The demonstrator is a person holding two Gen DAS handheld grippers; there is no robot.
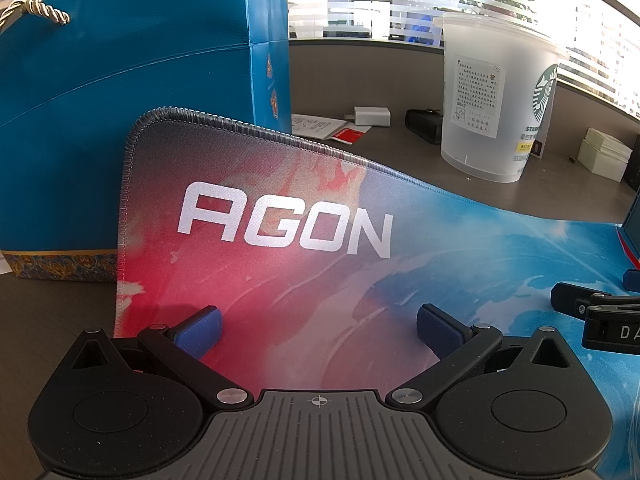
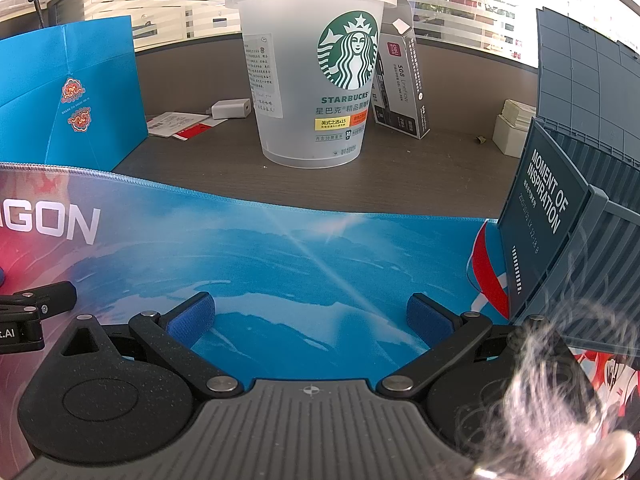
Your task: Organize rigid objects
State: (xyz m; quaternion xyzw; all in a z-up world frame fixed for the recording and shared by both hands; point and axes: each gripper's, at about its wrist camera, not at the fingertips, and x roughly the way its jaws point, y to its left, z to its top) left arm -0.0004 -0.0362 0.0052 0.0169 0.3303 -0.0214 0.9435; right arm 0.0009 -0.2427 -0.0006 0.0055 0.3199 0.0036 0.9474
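Blue-padded and black-armed, the left gripper has its jaws spread wide with nothing between them, low over a red-to-blue printed fabric desk mat lettered AGON. The right gripper is likewise spread apart and empty, above the blue part of the same mat. Just right of the right gripper stands a slate-blue ribbed plastic crate whose end panel reads MOMENT OF INSPIRATION. Left of the left gripper and beyond the mat's raised corner rises a tall teal paper gift bag with a twisted cord handle. Ahead of the right gripper, past the mat's far edge on the brown desk, a frosted translucent plastic Starbucks tub stands upright. Close behind it at its right leans a grey-and-white cardboard pen box; at its left lies a small white charger block.
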